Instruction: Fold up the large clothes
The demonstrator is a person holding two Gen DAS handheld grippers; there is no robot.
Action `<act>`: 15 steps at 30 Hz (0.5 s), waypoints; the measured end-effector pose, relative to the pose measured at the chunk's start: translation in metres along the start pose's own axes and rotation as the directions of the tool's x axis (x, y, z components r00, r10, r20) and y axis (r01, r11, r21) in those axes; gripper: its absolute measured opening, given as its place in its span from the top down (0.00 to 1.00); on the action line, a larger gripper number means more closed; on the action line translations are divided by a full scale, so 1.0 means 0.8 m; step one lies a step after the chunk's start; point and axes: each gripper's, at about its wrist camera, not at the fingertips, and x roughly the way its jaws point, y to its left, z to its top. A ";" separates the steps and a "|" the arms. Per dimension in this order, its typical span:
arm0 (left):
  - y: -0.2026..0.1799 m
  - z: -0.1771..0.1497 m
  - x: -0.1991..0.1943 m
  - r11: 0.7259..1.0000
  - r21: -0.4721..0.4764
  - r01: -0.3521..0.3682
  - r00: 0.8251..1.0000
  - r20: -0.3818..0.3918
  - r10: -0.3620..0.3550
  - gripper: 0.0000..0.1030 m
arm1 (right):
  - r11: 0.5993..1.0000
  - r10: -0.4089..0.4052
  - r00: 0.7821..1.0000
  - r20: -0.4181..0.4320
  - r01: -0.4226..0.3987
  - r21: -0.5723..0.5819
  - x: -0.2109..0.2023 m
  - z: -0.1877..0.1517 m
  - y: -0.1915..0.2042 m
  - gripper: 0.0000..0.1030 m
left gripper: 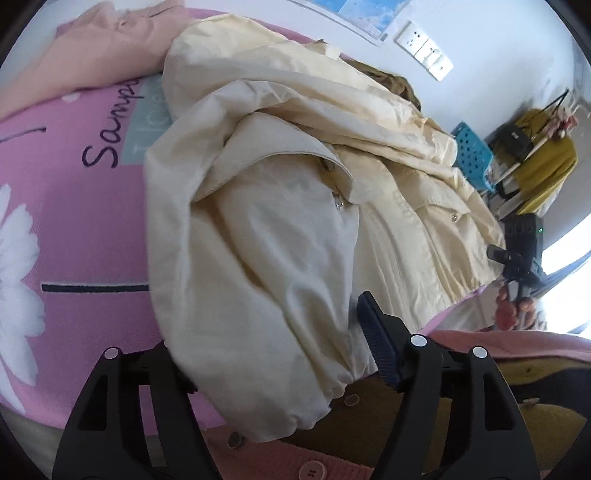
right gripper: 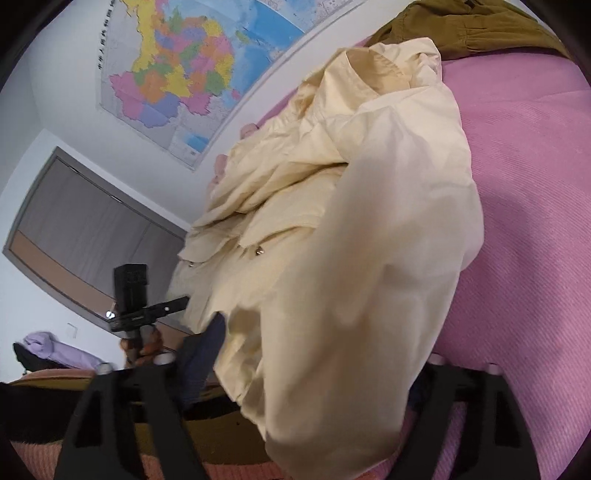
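A cream jacket (left gripper: pixel 280 229) lies bunched on the pink bedspread (left gripper: pixel 74 221), its folded sleeve and elastic cuff nearest me. In the left wrist view my left gripper (left gripper: pixel 269 332) stands open around that cuff end. Its blue right pad (left gripper: pixel 376 339) sits at the cloth's edge, and the left finger is hidden under the fabric. In the right wrist view the same jacket (right gripper: pixel 351 240) hangs over my right gripper (right gripper: pixel 314 354), which is also open, with the sleeve between its fingers. The left pad (right gripper: pixel 203 354) is blurred and the right finger is covered by cloth.
A peach garment (left gripper: pixel 110 40) and an olive one (right gripper: pixel 461 29) lie at the far side of the bed. A pink buttoned cardigan (left gripper: pixel 314 469) and a mustard garment (left gripper: pixel 546 424) are close below. A blue basket (left gripper: pixel 474 155) stands beside the bed, and a map (right gripper: pixel 184 66) hangs on the wall.
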 end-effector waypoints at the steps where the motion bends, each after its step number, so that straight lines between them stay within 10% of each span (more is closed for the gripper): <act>1: -0.001 0.000 0.001 1.000 -0.002 -0.009 1.000 0.004 0.009 0.34 | 1.000 -0.007 1.000 0.002 0.007 0.001 0.003 0.001 0.001 0.46; 6: 0.001 0.000 -0.011 1.000 -0.011 -0.022 0.999 0.033 0.022 0.72 | 1.000 0.007 1.000 0.026 -0.007 -0.006 -0.001 0.004 0.008 0.69; 15: 0.005 0.022 -0.050 0.993 -0.054 0.100 0.992 0.076 -0.096 0.79 | 0.992 0.128 0.983 0.132 -0.130 0.001 -0.036 0.032 0.027 0.81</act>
